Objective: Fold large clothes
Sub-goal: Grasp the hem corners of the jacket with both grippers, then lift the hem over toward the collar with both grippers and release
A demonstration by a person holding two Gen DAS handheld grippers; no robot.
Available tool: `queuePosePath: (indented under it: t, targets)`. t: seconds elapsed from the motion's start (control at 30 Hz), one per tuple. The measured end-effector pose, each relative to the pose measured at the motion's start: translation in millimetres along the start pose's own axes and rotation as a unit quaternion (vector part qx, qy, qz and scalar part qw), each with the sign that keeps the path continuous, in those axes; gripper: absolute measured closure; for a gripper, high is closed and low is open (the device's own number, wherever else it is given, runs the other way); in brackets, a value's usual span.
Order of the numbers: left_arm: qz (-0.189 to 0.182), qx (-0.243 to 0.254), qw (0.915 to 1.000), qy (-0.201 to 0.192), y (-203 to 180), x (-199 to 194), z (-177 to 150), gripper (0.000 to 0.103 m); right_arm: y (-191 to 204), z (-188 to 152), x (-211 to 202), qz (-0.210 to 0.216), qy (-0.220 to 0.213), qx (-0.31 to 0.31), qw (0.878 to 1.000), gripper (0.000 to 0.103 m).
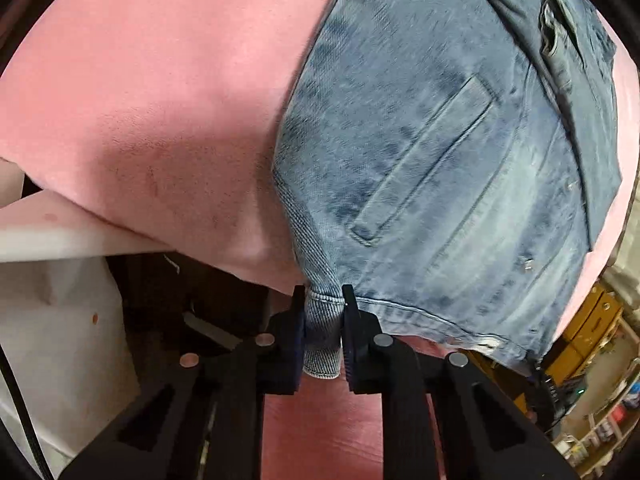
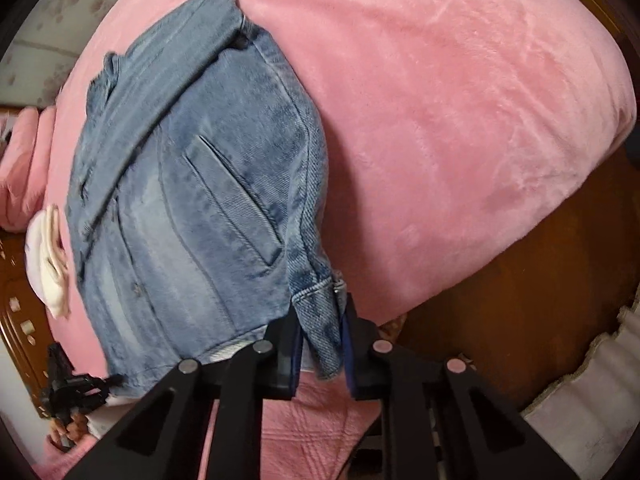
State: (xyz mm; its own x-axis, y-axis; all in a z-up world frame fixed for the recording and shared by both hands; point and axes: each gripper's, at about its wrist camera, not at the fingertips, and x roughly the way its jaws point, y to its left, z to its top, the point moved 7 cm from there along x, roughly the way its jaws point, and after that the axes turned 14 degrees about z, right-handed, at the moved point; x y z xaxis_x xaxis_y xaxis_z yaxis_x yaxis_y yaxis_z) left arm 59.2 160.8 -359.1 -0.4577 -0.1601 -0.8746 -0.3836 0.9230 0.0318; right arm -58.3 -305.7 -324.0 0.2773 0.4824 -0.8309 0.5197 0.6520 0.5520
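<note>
A blue denim jacket point(image 1: 440, 168) lies partly folded on a pink plush blanket point(image 1: 160, 100), with a slanted welt pocket facing up. My left gripper point(image 1: 323, 300) is shut on the jacket's near hem corner at the blanket's front edge. In the right wrist view the same jacket point(image 2: 192, 200) lies on the blanket point(image 2: 460, 120), and my right gripper point(image 2: 320, 320) is shut on the other near hem corner. The left gripper also shows small in the right wrist view point(image 2: 80, 384) at the far hem end.
A white cabinet point(image 1: 60, 320) stands below the bed's left edge. Yellow shelves point(image 1: 592, 320) with clutter sit at the right. Dark wood bed frame point(image 2: 540, 280), a white cloth point(image 2: 48, 260) and pink pillows point(image 2: 24, 168) border the blanket.
</note>
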Motion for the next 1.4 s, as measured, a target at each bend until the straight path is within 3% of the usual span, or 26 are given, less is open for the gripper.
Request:
queuePosePath:
  t: [0.13, 0.23, 0.53, 0.73, 0.97, 1.23, 1.4]
  targets:
    - [-0.065, -0.028, 0.9972, 0.026, -4.3, -29.2, 1.8, 0.090, 24.1, 6.3, -15.8, 0.029, -0.021, 0.008, 0.999, 0.088]
    - [-0.117, -0.040, 0.9916, 0.040, -18.9, -64.7, 7.3, 0.091, 52.6, 18.3, -33.8, 0.077, -0.048, 0.004, 0.996, 0.089]
    - [-0.163, -0.047, 0.9855, 0.009, -51.9, -174.3, 55.4, 0.091, 146.1, 80.4, -85.2, 0.229, -0.093, -0.029, 0.968, 0.091]
    - [-0.201, -0.073, 0.9762, -0.037, -67.1, -249.6, 103.4, 0.091, 184.0, 144.0, -98.3, 0.260, -0.100, -0.039, 0.960, 0.092]
    - [-0.179, -0.102, 0.9760, -0.071, -80.4, -308.2, 171.2, 0.091, 198.6, 228.3, -82.1, 0.293, -0.108, 0.007, 0.950, 0.092]
    - [-0.158, -0.135, 0.9766, -0.057, -110.8, -315.9, 236.8, 0.091, 213.7, 291.0, -35.9, 0.262, -0.082, 0.001, 0.962, 0.092]
    - [-0.136, -0.133, 0.9795, -0.067, -119.1, -315.6, 255.8, 0.089, 220.2, 315.9, -14.4, 0.240, -0.077, -0.012, 0.968, 0.090]
